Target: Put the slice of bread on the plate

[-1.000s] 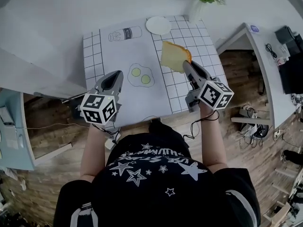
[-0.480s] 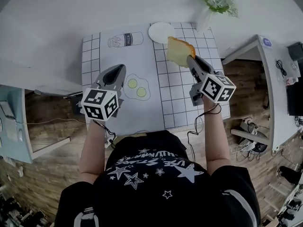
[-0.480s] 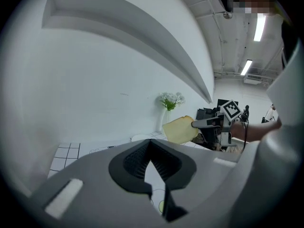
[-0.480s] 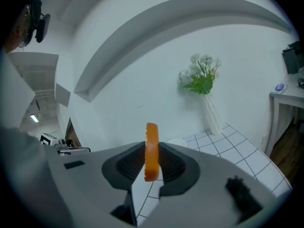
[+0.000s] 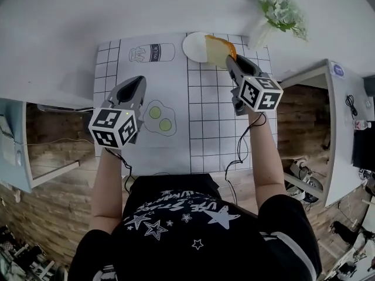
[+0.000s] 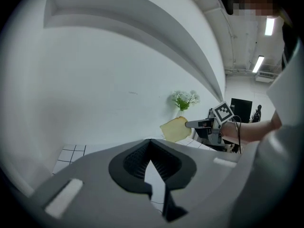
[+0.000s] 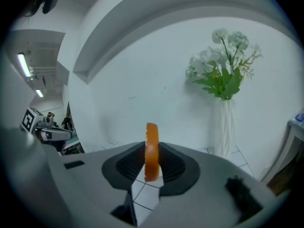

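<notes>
The slice of bread [image 5: 218, 50], pale with an orange-brown crust, stands on edge between the pads of my right gripper [image 5: 229, 61], which is shut on it. It hangs over the right rim of the small white plate [image 5: 192, 47] at the far edge of the mat. In the right gripper view the bread [image 7: 151, 151] appears edge-on between the jaws. My left gripper [image 5: 136, 82] hovers over the left half of the mat, shut and holding nothing. The left gripper view shows the bread [image 6: 175, 128] and the right gripper [image 6: 194, 124] off to its right.
A white mat [image 5: 170, 139] with a black grid, a printed milk bottle [image 5: 151, 52] and printed fried eggs [image 5: 160, 117] covers the small table. A white vase of green flowers [image 5: 275, 13] stands just right of the plate. A white desk [image 5: 337, 116] lies to the right.
My right gripper has carried the bread away from me, from the mat's middle right to the plate's rim. The left gripper has also moved forward over the mat.
</notes>
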